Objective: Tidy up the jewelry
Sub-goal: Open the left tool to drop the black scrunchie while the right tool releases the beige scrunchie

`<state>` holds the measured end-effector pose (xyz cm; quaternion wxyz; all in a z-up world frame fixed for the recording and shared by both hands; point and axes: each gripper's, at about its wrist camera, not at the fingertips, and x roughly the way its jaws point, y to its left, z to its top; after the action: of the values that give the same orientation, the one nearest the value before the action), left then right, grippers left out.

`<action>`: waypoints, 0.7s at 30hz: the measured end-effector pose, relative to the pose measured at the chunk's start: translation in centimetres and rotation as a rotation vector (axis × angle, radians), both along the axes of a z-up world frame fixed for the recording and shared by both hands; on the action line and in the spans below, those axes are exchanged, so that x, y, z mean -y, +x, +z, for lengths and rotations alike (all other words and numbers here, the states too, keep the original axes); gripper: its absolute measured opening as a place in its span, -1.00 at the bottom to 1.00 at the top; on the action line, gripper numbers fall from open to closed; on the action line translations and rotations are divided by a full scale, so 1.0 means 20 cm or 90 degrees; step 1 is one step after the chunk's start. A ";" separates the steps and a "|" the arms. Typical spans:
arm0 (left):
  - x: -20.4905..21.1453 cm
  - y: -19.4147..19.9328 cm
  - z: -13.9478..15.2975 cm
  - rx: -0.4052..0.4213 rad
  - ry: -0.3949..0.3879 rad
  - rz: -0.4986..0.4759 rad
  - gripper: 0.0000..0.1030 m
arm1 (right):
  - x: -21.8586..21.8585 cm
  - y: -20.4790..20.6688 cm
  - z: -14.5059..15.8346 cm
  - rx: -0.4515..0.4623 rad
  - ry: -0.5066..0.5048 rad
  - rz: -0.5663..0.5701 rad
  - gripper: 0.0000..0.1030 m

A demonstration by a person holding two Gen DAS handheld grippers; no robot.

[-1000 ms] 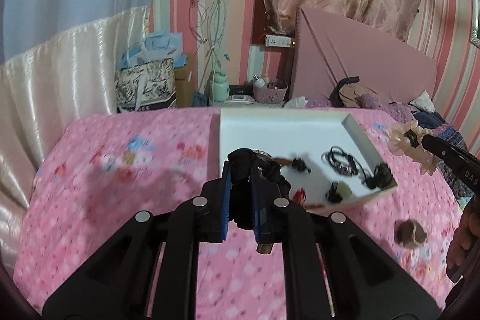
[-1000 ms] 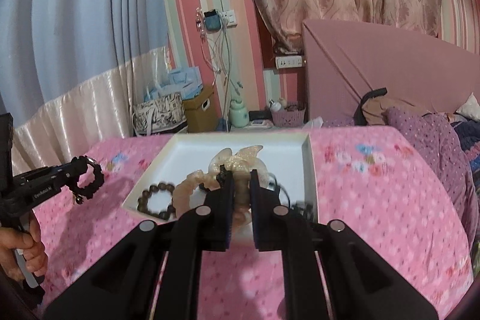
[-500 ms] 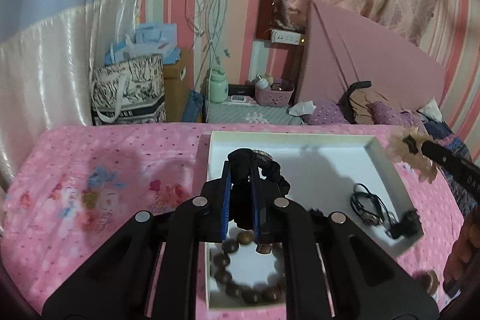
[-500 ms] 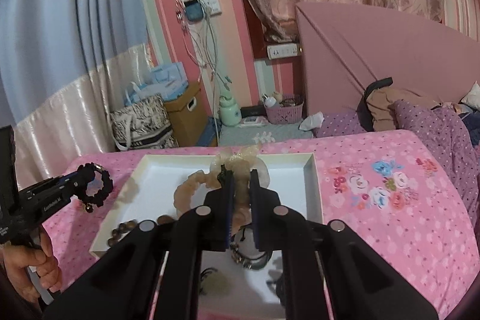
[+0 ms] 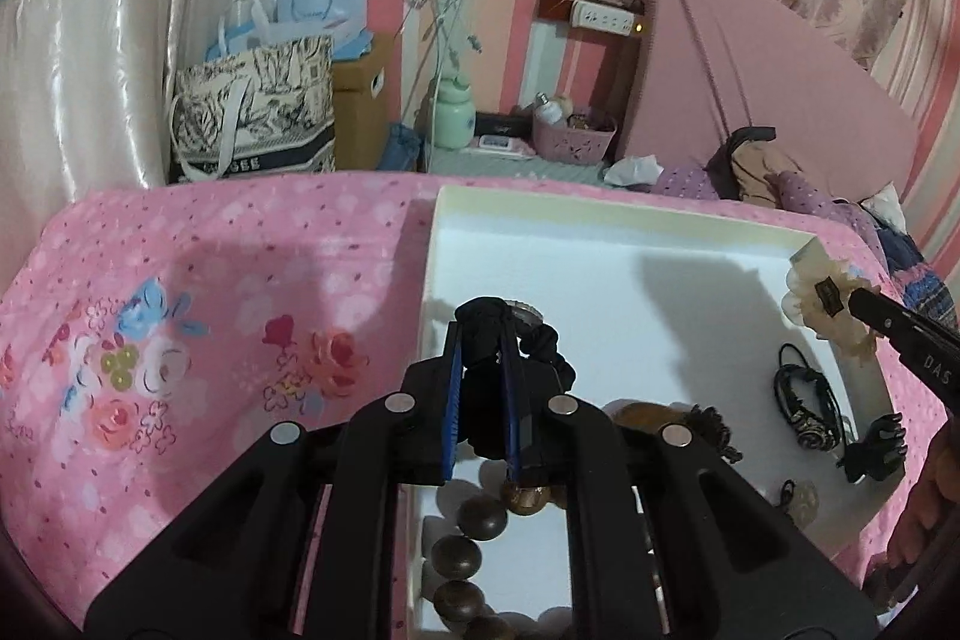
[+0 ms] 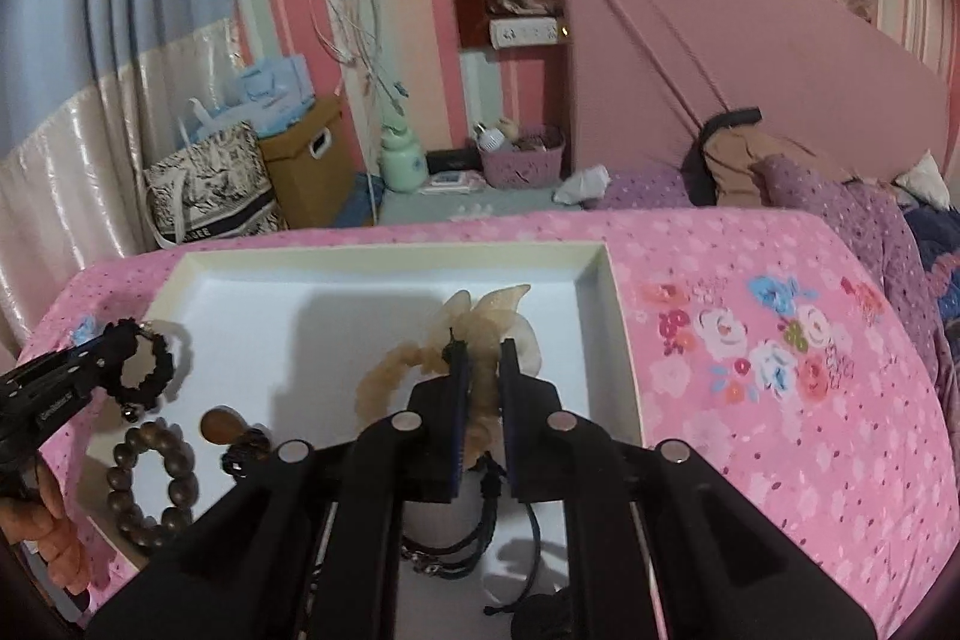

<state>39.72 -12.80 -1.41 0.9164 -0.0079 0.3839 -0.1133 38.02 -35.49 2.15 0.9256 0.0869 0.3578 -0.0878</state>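
Observation:
A white tray [image 5: 600, 244] lies on the pink bedspread; it also shows in the right wrist view [image 6: 384, 261]. My left gripper [image 5: 483, 325] is shut on a black scrunchie bracelet [image 5: 540, 346] over the tray's left edge; it shows from the side in the right wrist view [image 6: 147, 367]. My right gripper [image 6: 479, 343] is shut on a cream flower scrunchie [image 6: 486, 316] over the tray; it also shows at the tray's right rim [image 5: 822, 307]. A dark wooden bead bracelet [image 6: 150, 484], black cord bracelets [image 5: 807, 403] and other dark pieces lie in the tray.
The pink floral bedspread [image 5: 180, 340] surrounds the tray. Beyond the bed stand a patterned tote bag [image 5: 252, 118], a cardboard box [image 6: 306, 160], a green bottle [image 5: 453, 115] and a pink basket [image 5: 573, 139]. A pink headboard [image 6: 720, 70] and pillows stand at right.
Both grippers have moved forward over the tray with their scrunchies still held. The tray now looks nearer and lower in both views.

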 end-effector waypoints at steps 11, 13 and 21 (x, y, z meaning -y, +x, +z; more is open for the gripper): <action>0.03 0.02 -0.11 -0.040 0.025 -0.008 -0.81 | 0.04 0.05 -0.14 -0.069 -0.020 -0.036 -0.81; 0.04 0.03 -0.11 -0.039 0.034 -0.006 -0.81 | 0.05 0.05 -0.15 -0.071 -0.017 -0.036 -0.81; 0.06 0.03 -0.12 -0.040 0.053 -0.004 -0.76 | 0.07 0.05 -0.19 -0.087 -0.006 -0.041 -0.80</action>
<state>40.40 -14.07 -3.80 0.9031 0.0282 0.4167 -0.0997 39.10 -36.98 -1.71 0.8961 0.0881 0.4166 -0.1249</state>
